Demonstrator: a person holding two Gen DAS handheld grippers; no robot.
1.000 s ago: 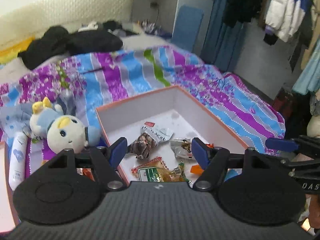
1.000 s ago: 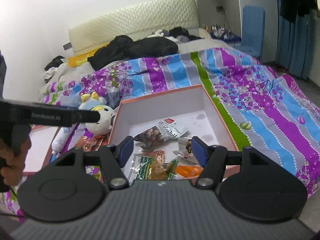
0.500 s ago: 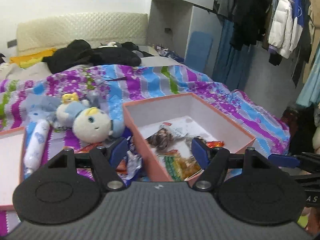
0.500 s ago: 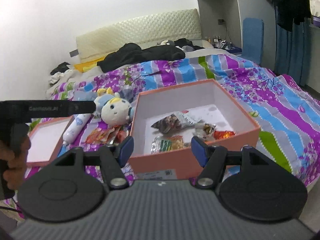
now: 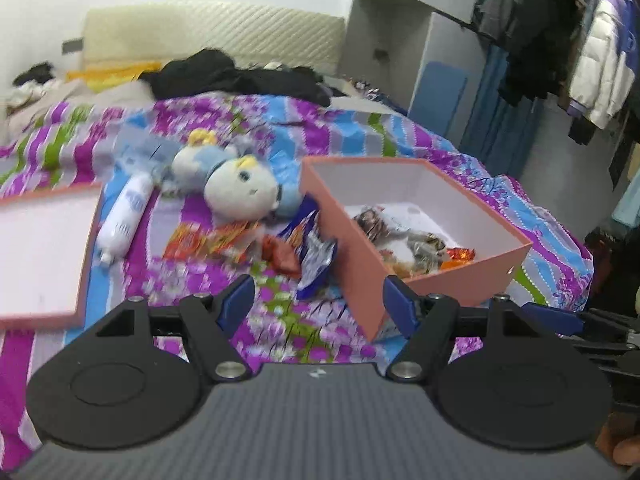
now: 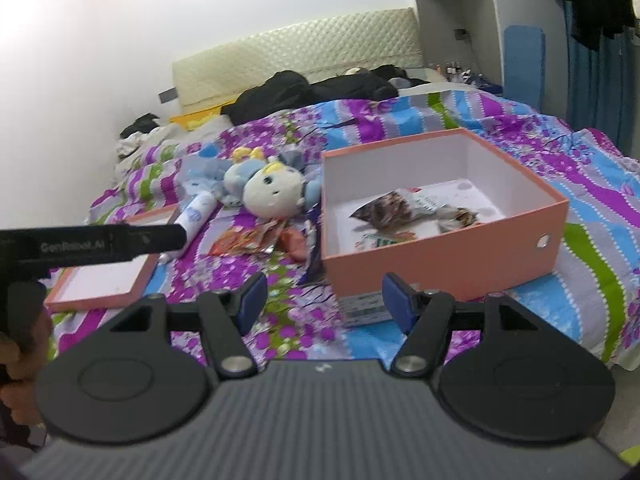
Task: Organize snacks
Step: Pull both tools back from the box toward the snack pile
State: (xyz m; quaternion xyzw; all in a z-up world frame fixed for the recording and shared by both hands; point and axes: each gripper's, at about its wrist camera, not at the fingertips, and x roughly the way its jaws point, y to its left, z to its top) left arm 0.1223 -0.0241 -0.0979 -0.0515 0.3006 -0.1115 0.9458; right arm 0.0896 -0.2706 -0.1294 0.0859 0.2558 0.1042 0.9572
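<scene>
An open salmon-coloured box (image 5: 360, 256) (image 6: 440, 252) sits on the bed with several snack packets (image 5: 416, 244) (image 6: 400, 208) inside. To the left of it, loose snacks lie on the bedspread: an orange-red packet (image 5: 208, 242) (image 6: 248, 240), a red one (image 5: 280, 254) and a blue one (image 5: 316, 258). My left gripper (image 5: 318, 304) is open and empty, low over the bedspread just short of the loose packets. My right gripper (image 6: 324, 300) is open and empty too, in front of the box's near wall. The left gripper (image 6: 100, 240) also shows as a black bar at the right wrist view's left edge.
A plush toy (image 5: 240, 188) (image 6: 272, 190) and a white tube (image 5: 124, 216) (image 6: 196, 212) lie behind the loose snacks. The box lid (image 5: 40, 248) (image 6: 104, 276) lies upturned at the left. Dark clothes are piled near the headboard. Hanging clothes (image 5: 560, 40) fill the right.
Both grippers have drawn back from above the box and sunk lower. The left one has swung left, so the loose snacks now lie ahead of it. Both stay open.
</scene>
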